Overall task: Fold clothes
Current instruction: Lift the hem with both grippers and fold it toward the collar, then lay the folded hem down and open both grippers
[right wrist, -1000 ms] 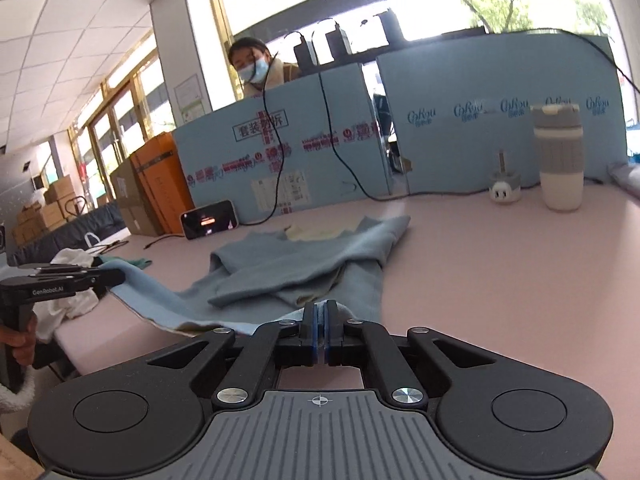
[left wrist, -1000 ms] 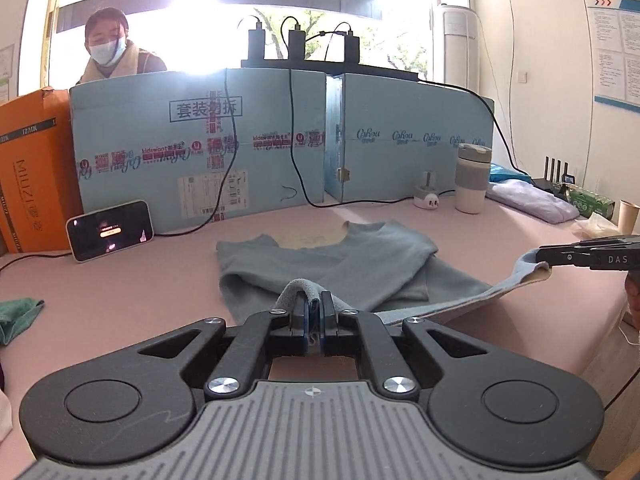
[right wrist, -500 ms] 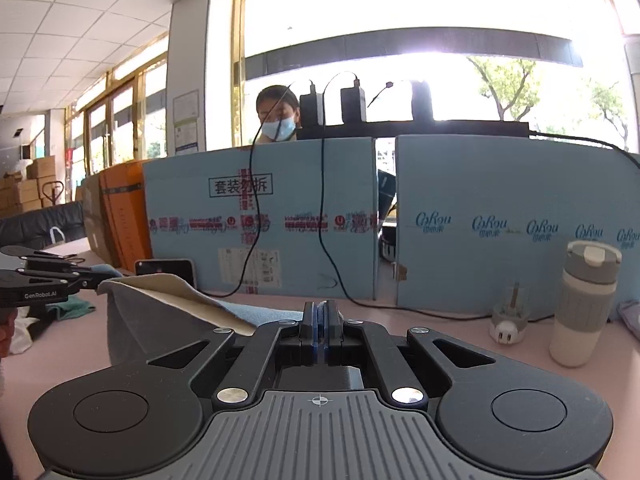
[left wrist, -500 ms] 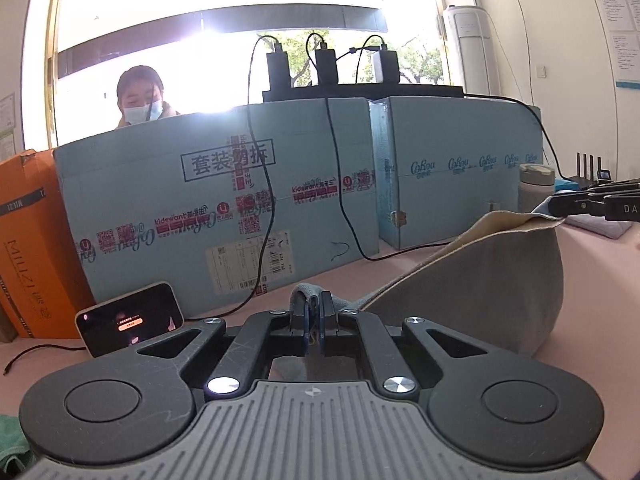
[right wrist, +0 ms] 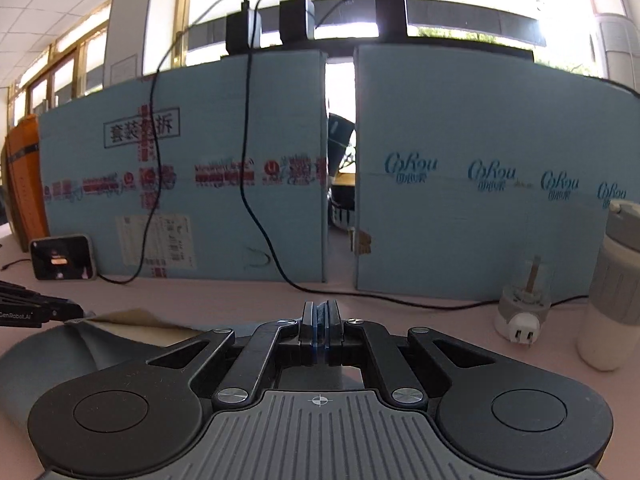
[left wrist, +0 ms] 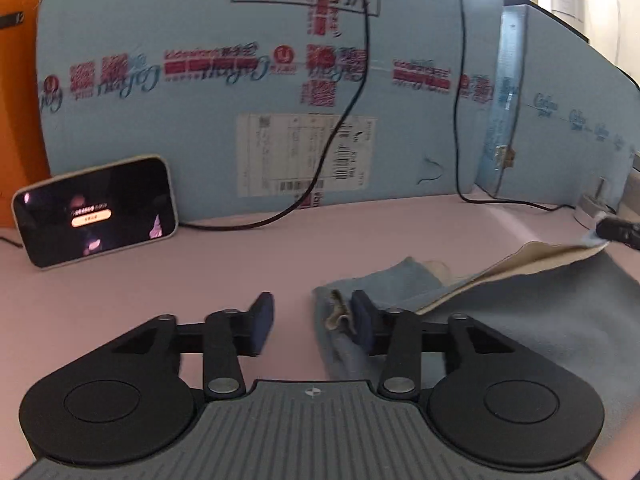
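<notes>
Across the lower right of the left wrist view lies the blue-grey garment [left wrist: 520,320], soft and fleecy, spread on the pink counter [left wrist: 160,300]. Its folded-over edge shows a pale cream underside, running as a raised strip toward the right edge of the frame, where the dark tip of the right gripper [left wrist: 618,232] pinches its corner. A crumpled, cream-lined hem sits just beside the right-hand pad of the left gripper [left wrist: 312,318], whose jaws are opening, with that hem between them but not pressed from both sides.

Seen from the right wrist view, the same garment [right wrist: 60,348] occupies the lower left, cream lining turned up, with the left gripper [right wrist: 48,310] at its edge. The right gripper [right wrist: 321,322] has its pads closed together on a thin blue sliver of the cloth.

Behind stands a light blue cardboard box [left wrist: 248,92] with a black cable [left wrist: 340,120] hanging over it. A lit phone [left wrist: 96,210] leans at the left, beside an orange box [left wrist: 16,80]. A white tumbler [right wrist: 612,284] and plug adapter [right wrist: 524,312] stand at the right.
</notes>
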{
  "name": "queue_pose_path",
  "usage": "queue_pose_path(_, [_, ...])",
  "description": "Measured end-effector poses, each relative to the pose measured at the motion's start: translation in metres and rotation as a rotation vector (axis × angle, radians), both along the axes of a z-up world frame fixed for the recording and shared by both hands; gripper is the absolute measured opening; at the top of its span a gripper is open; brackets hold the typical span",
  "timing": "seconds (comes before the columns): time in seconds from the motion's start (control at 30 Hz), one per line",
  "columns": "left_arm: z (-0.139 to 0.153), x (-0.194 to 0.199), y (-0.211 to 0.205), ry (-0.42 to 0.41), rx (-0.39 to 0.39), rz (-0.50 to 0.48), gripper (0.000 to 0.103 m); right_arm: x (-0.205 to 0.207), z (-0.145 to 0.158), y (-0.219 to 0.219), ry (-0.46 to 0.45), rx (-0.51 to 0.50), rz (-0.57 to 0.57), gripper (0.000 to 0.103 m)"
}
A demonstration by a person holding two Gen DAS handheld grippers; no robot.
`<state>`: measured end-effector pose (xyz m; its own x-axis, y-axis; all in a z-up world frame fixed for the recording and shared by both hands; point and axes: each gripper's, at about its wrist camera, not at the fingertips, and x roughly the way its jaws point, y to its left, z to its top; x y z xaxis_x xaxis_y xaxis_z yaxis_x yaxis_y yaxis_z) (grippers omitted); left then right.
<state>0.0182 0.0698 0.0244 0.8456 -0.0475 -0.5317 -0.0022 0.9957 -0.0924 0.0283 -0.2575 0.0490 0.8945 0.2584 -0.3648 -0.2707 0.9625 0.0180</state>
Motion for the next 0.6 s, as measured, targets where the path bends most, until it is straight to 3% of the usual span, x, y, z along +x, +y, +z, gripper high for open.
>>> queue_pose_path(0.03, [0.000,-0.002,0.006,-0.007,-0.019,0.020,0.061,0.004,-0.008,-0.001,0.020,-0.004,-0.018,0.008])
queue_pose_path(0.07, [0.000,-0.003,0.011,-0.017,-0.027,0.045,0.073,0.008,-0.013,-0.003,0.043,-0.001,-0.034,0.017])
queue_pose_path(0.13, [-0.002,-0.005,0.017,-0.018,-0.021,0.096,0.082,0.012,-0.015,-0.011,0.073,0.043,-0.057,0.036])
queue_pose_path(0.17, [-0.003,-0.007,0.021,-0.015,-0.029,0.121,0.082,0.009,-0.013,-0.016,0.052,0.072,-0.076,0.049])
queue_pose_path(0.23, [-0.002,-0.010,0.027,-0.019,-0.043,0.174,0.082,0.002,-0.010,-0.024,0.002,0.098,-0.131,0.066])
queue_pose_path(0.33, [0.002,-0.017,0.029,-0.031,-0.024,0.215,0.083,-0.008,-0.006,-0.032,-0.059,0.100,-0.177,0.067])
queue_pose_path(0.5, [0.006,-0.032,0.021,-0.048,0.005,0.211,0.091,-0.017,-0.008,-0.037,-0.064,0.123,-0.166,0.067])
queue_pose_path(0.6, [0.006,-0.041,0.015,-0.043,0.015,0.185,0.091,-0.023,-0.008,-0.038,-0.061,0.124,-0.167,0.067])
